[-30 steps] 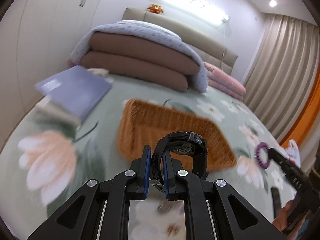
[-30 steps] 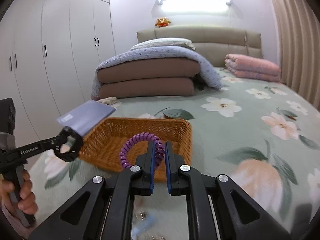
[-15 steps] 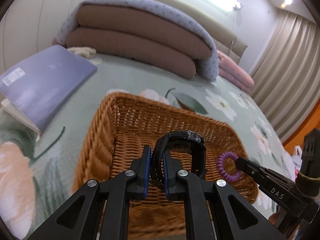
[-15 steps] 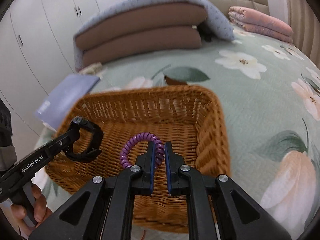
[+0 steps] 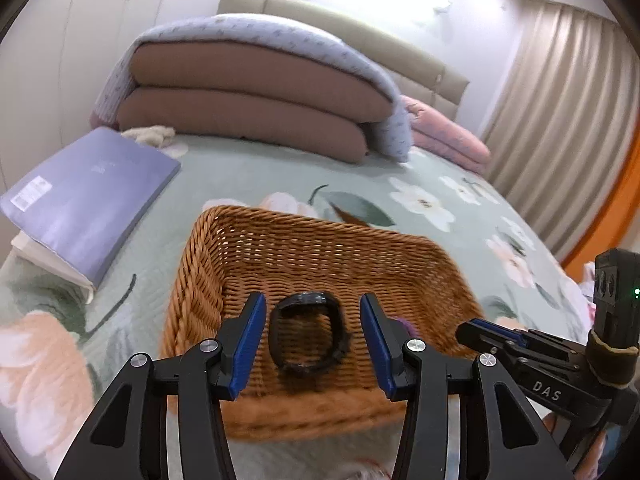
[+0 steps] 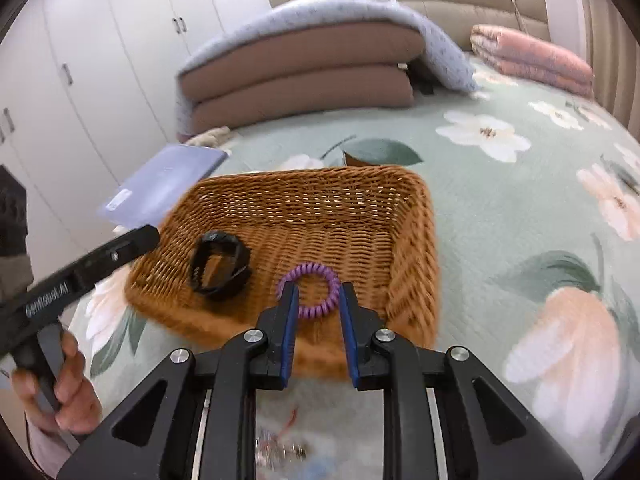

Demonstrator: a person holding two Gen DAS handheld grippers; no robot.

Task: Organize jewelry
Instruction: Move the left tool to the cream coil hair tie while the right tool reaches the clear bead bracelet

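A brown wicker basket sits on the flowered bedspread. A black watch lies inside it toward its left. A purple coil hair tie lies in the basket near the front wall; only a sliver shows in the left wrist view. My left gripper is open and empty, its jaws either side of the watch, above it. My right gripper is open and empty, just in front of the hair tie. The right gripper also shows in the left wrist view.
A purple-blue book lies left of the basket on a white one. Folded brown and blue quilts and pink bedding sit by the headboard. Small loose items lie blurred on the bed below my right gripper.
Both grippers opened. The watch dropped from the left gripper and the hair tie from the right one into the basket. Both grippers drew back slightly.
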